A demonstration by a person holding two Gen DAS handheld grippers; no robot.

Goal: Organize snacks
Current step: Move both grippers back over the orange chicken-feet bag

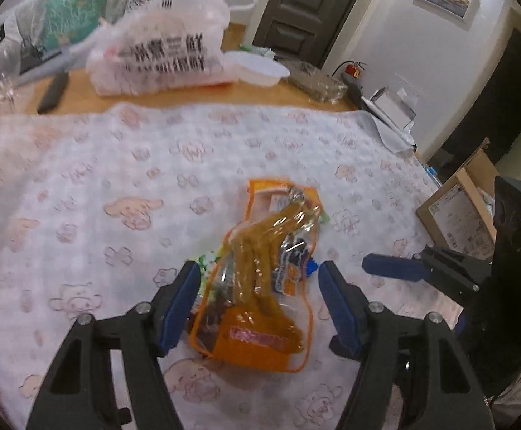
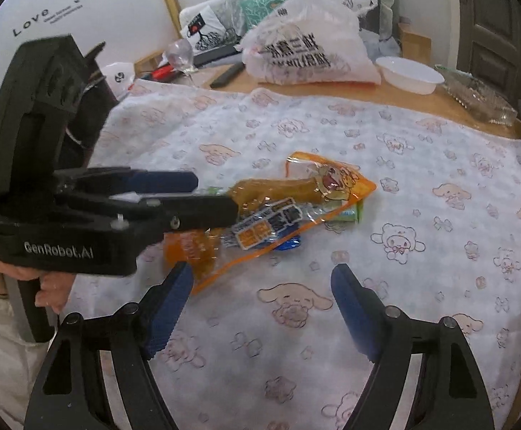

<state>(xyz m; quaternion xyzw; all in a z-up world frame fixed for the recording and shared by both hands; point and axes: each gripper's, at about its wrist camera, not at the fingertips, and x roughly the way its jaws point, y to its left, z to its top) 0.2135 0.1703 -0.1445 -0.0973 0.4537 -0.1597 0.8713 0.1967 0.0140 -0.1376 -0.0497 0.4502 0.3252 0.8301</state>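
Snack packets: one orange-edged clear packet (image 1: pixel 260 279) holding yellowish sticks, lying flat on the patterned cloth (image 1: pixel 99 186) near the middle of the counter (image 1: pixel 174 98); green and blue wrappers peek from under it, their number not clear.
Carrier bags: one white printed plastic bag (image 1: pixel 160 46) at the far side of the counter.
Bowls: one white bowl (image 2: pixel 409 73), just right of the bag.
Glasses: one stemmed glass (image 2: pixel 181 55), far left.
Remotes: one dark remote (image 1: pixel 52 93), far left on bare wood.
Clear trays: one (image 2: pixel 475 98), far right.
Left tongs (image 1: pixel 258 276): released; the two blue pads stand either side of the packet's near half, the left pad close against its edge, the right pad apart from it; no clamping seen.
Right tongs (image 2: pixel 260 279): released, pads spread wide over bare cloth just near-right of the packet; the left pad overlaps the packet's near corner in view, contact not certain.
Pose: both tools tilt downward toward the packet; the left tool crosses in from the left in the right wrist view.
Hand: one hand (image 2: pixel 51 286) wraps the left tool's handle, pale sleeve below it.
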